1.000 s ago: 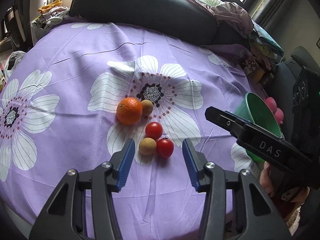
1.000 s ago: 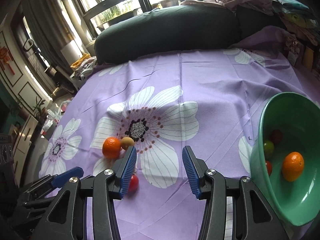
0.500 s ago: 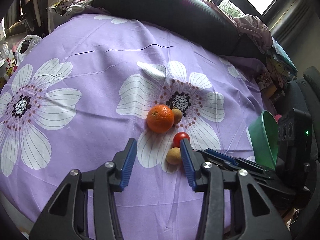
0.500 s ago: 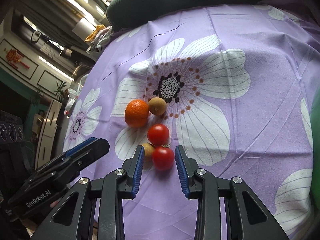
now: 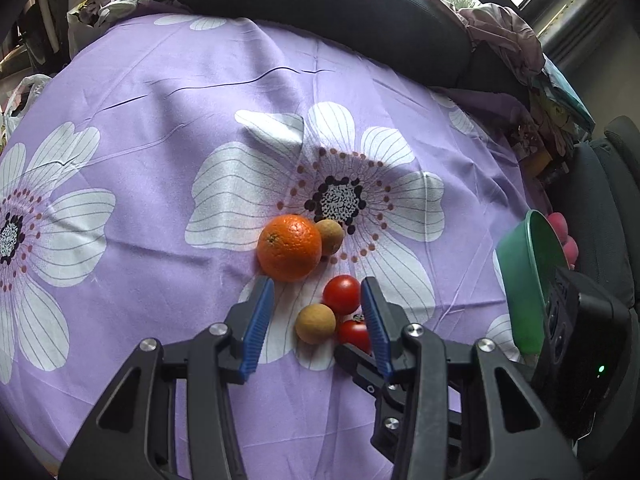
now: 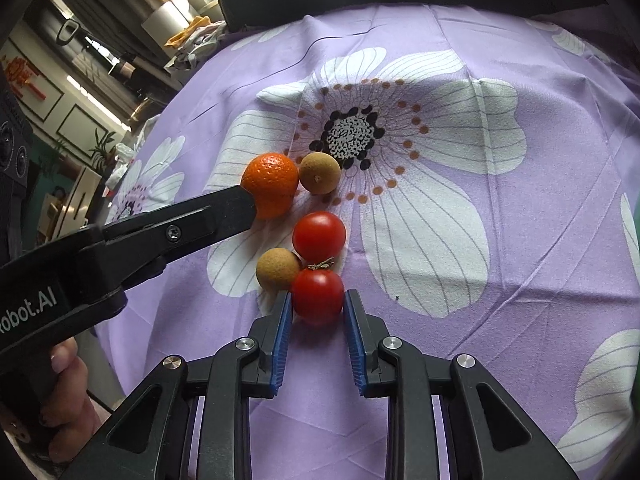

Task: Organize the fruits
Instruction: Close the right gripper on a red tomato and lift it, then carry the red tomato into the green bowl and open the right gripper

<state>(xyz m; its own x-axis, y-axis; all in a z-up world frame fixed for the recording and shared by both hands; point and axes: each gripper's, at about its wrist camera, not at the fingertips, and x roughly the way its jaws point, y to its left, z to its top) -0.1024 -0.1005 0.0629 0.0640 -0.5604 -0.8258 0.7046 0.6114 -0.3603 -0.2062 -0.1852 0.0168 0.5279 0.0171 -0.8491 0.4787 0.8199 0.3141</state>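
Your right gripper (image 6: 318, 306) brackets the soft, smooth tomato (image 6: 318, 295) at lower centre, unclenched; squeeze its sides gently.

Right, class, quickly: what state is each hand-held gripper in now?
Left hand-held gripper: open, holding nothing.
Right hand-held gripper: open, straddling the near tomato, not clamped.

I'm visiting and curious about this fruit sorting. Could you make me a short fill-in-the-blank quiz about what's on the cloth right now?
1. The right gripper has its fingers on either side of a red ____.
2. The orange sits right beside a ____ longan.
3. The cloth is ____ with white flowers.
4. The bowl is ____.

Missing words: tomato; brown; purple; green
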